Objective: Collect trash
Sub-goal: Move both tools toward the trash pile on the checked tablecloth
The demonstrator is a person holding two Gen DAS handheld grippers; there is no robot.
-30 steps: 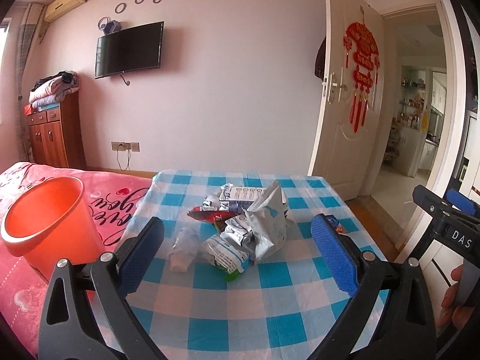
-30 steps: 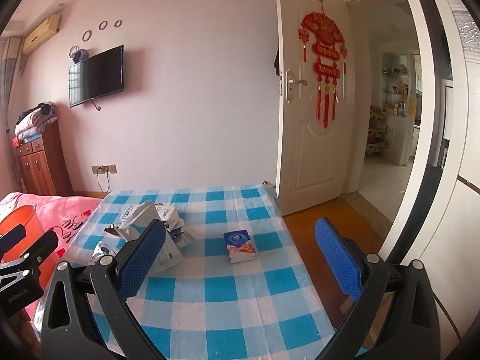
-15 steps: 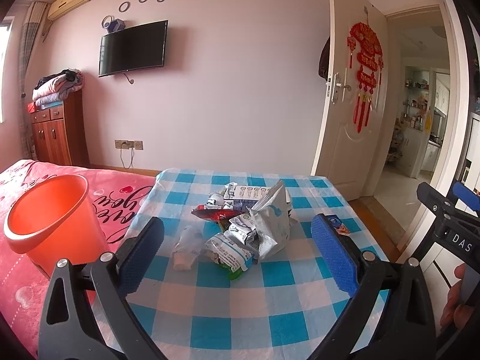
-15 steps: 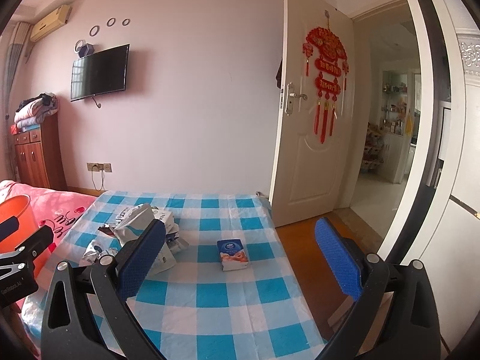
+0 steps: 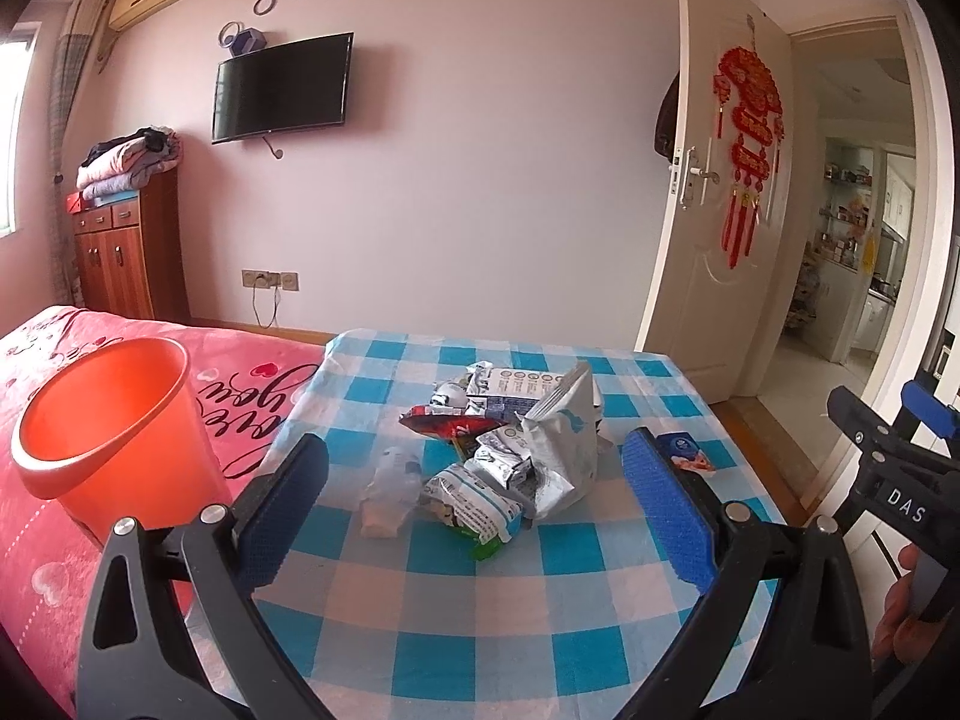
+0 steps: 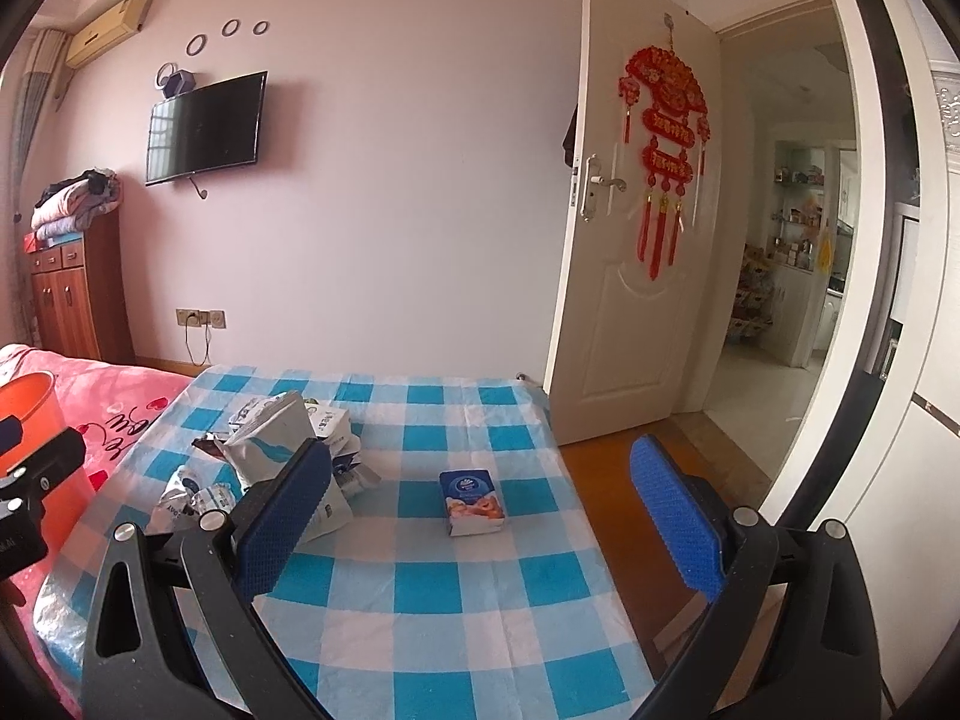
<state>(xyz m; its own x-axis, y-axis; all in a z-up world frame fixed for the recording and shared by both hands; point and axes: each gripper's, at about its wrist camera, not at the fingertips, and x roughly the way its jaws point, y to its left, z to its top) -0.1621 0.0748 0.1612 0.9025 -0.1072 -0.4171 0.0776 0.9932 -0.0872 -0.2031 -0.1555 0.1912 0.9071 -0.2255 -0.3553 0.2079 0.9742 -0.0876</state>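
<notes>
Both cameras have backed away a little and sit higher, so the bench (image 5: pixel 492 612) looks smaller. The orange bucket (image 5: pixel 108 438) waits on the bed (image 5: pixel 36 540), left of the trash pile (image 5: pixel 510 444); nothing is picked yet. The left gripper (image 5: pixel 474 504) and right gripper (image 6: pixel 474 516) are wide open and empty, so next one must reach in; the tissue pack (image 6: pixel 471 501) lies apart, half hidden in the left view.

One orange bucket (image 5: pixel 108 420) stands on the pink bed at the left. One table with a blue-checked cloth (image 5: pixel 480 612) carries the litter. One heap of crumpled wrappers (image 5: pixel 510 432) lies at its middle; the pieces overlap, so their number cannot be told. One clear plastic scrap (image 5: pixel 390 489) lies just left of the heap, and one small blue packet (image 6: pixel 472 501) lies apart at the right.
</notes>
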